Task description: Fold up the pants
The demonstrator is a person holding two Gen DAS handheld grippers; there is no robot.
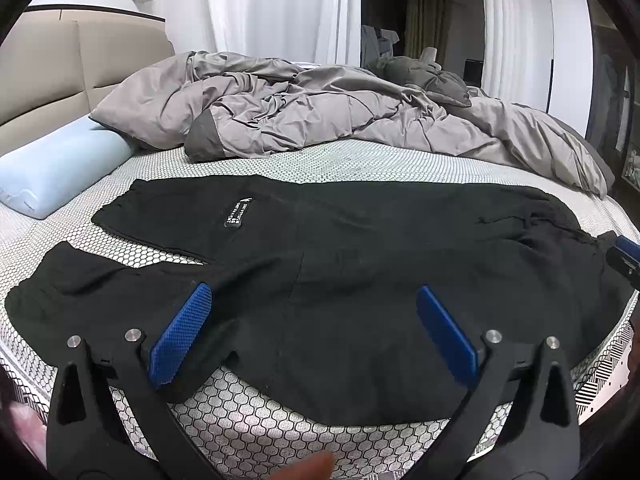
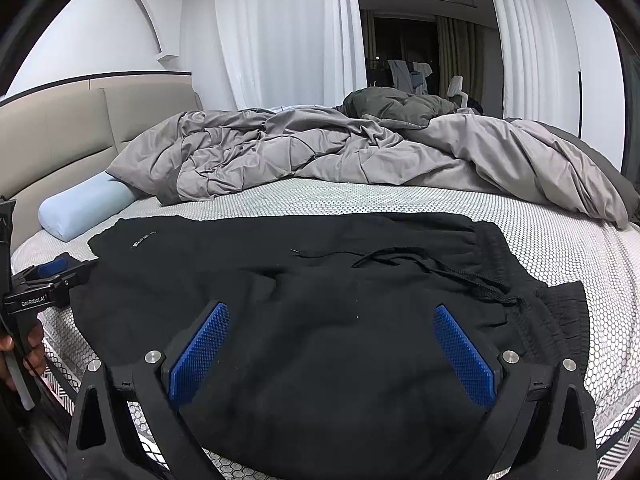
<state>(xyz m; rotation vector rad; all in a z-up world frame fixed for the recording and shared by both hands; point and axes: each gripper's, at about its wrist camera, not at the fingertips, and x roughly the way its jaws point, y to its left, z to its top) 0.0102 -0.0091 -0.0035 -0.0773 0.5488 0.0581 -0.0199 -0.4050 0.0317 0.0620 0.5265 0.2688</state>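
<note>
Black pants [image 1: 360, 272] lie spread flat across the near part of the bed, both legs pointing left, waistband and drawstring [image 2: 432, 268] at the right. A white label [image 1: 237, 213] shows on the far leg. My left gripper [image 1: 314, 300] is open and empty, hovering over the near leg by the front edge. My right gripper [image 2: 332, 316] is open and empty above the hip area [image 2: 320, 340]. The right gripper also shows at the right edge of the left wrist view [image 1: 626, 254], and the left gripper at the left edge of the right wrist view [image 2: 44, 280].
The mattress [image 1: 360, 162] has a white honeycomb cover. A crumpled grey duvet [image 1: 320, 108] fills the far half. A light blue pillow [image 1: 60, 168] lies at the left by the beige headboard [image 1: 60, 64]. White curtains hang behind.
</note>
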